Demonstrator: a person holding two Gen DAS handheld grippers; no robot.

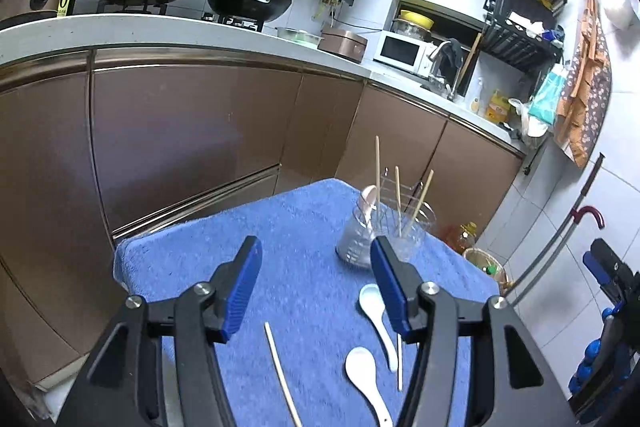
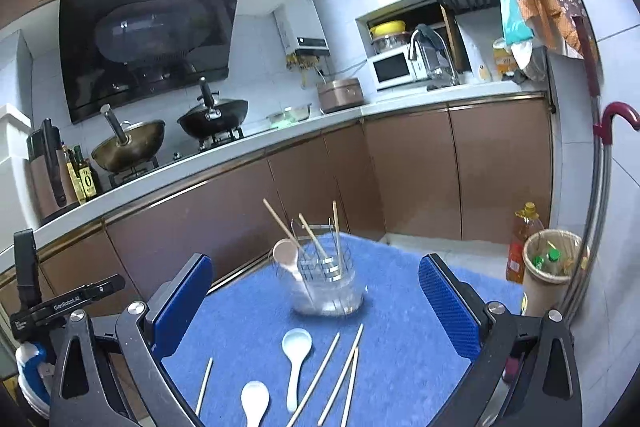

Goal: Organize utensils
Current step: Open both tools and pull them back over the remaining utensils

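Here we see the left tongs (image 1: 316, 287) standing wide with nothing between them, low in their frame. The right tongs (image 2: 316, 301) are spread wide too, also empty. Beyond them, on the blue-towelled surface (image 2: 400, 347), two white spoons (image 2: 295, 359) and several loose chopsticks (image 2: 316, 379) lie flat at lower centre. Further out, mid-frame, stands a clear jar (image 2: 328, 287) holding a pink spoon (image 2: 286, 253) and three upright chopsticks (image 2: 336, 227).
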